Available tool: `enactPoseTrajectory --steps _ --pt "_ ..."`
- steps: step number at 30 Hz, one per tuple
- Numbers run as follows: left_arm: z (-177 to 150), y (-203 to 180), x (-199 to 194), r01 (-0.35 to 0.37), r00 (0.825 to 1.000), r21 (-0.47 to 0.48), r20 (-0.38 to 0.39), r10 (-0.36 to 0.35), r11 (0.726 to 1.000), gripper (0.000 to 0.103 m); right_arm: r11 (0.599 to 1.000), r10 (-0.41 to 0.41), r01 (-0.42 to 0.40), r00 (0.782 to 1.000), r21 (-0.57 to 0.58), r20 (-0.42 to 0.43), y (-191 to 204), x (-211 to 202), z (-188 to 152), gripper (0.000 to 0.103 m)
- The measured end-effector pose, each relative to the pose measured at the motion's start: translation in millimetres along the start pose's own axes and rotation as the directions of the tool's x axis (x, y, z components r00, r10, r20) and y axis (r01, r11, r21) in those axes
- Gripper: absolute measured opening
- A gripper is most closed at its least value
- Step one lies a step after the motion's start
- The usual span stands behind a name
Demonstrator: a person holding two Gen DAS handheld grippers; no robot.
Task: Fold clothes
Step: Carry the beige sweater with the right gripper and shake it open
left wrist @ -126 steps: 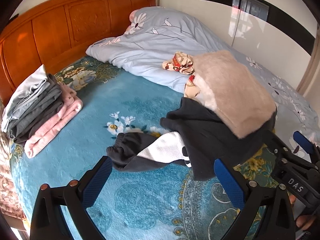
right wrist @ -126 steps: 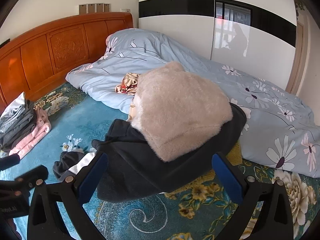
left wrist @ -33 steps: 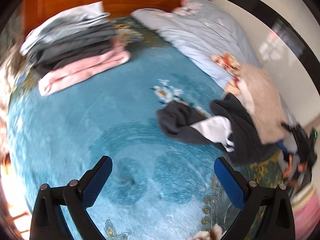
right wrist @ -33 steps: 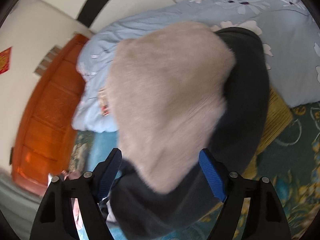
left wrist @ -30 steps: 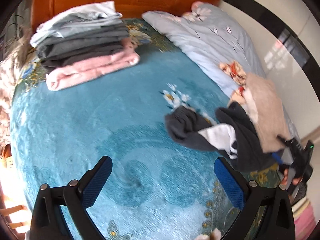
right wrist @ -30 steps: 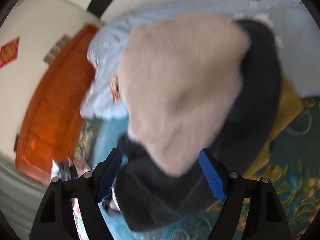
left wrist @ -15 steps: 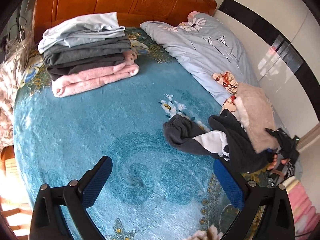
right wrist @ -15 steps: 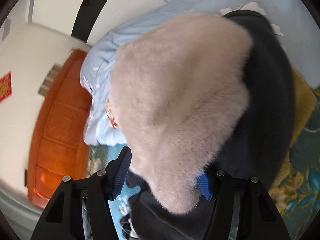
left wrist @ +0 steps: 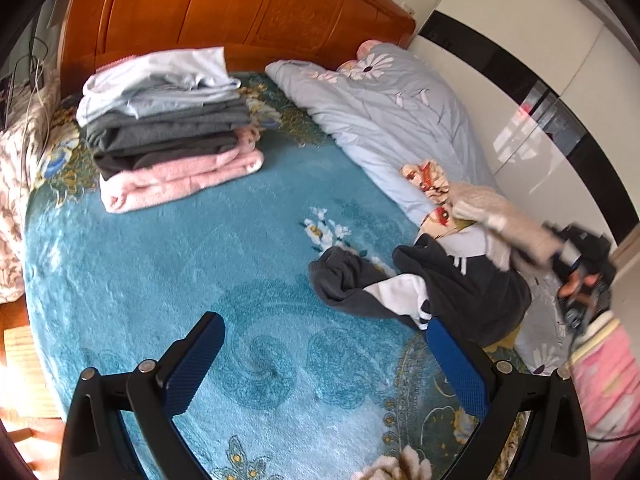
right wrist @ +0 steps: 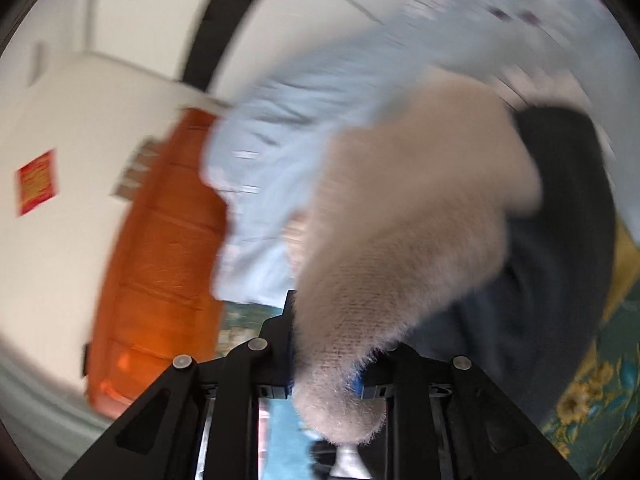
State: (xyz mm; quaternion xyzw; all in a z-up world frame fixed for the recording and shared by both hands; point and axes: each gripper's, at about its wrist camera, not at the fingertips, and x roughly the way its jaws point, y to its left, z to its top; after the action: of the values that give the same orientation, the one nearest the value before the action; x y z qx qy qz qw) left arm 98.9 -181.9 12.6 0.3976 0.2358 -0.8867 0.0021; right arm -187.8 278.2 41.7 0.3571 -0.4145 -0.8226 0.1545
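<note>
A fluffy beige garment [right wrist: 404, 216] lies on a dark grey garment [right wrist: 560, 248] at the edge of the light blue duvet. My right gripper [right wrist: 326, 364] is shut on the beige garment's near edge; it also shows at the right of the left wrist view [left wrist: 556, 254], pulling the beige garment [left wrist: 504, 220] off the pile. The dark grey garment with white patches [left wrist: 412, 284] lies crumpled on the teal bedspread. My left gripper [left wrist: 324, 360] is open and empty above the bedspread.
A stack of folded clothes [left wrist: 164, 128], pink at the bottom and pale blue on top, sits by the wooden headboard [left wrist: 224, 8]. A light blue floral duvet [left wrist: 384, 112] runs along the right. The teal bedspread [left wrist: 160, 264] lies between. A wardrobe [left wrist: 540, 80] is behind.
My right gripper has closed on the beige garment's edge and is lifting it, with motion blur. My left gripper has drawn back and swung left, showing more of the folded stack.
</note>
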Motion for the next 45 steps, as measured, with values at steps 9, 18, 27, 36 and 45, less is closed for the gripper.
enactPoseTrajectory --steps 9,18,27,36,45 --pt "13.5 1.9 -48.1 0.006 0.996 0.065 0.084 -0.011 0.998 0.102 0.939 0.237 -0.232 0.971 -0.252 -0.011 132.8 -78.7 -7.6 0.021" --pt "8.3 18.7 -129.8 -0.016 0.984 0.18 0.176 -0.016 0.984 0.103 0.745 0.54 -0.595 0.804 -0.301 -0.25 228.8 -196.1 -80.6 0.02" --pt "-9.0 35.6 -160.8 -0.048 0.983 0.217 0.183 0.008 0.975 0.103 0.773 0.559 -0.625 0.752 -0.11 -0.348 196.6 -193.2 -121.1 0.02" --pt "-48.1 4.7 -56.4 -0.024 0.996 0.287 -0.073 0.047 0.958 0.103 0.966 0.224 -0.143 0.881 0.217 -0.417 8.4 -39.0 -149.2 0.021" --pt "-55.7 -16.4 46.5 -0.096 0.966 0.369 -0.191 0.176 0.924 0.103 0.968 0.139 -0.05 0.921 0.244 -0.364 -48.9 -29.9 -115.6 0.022"
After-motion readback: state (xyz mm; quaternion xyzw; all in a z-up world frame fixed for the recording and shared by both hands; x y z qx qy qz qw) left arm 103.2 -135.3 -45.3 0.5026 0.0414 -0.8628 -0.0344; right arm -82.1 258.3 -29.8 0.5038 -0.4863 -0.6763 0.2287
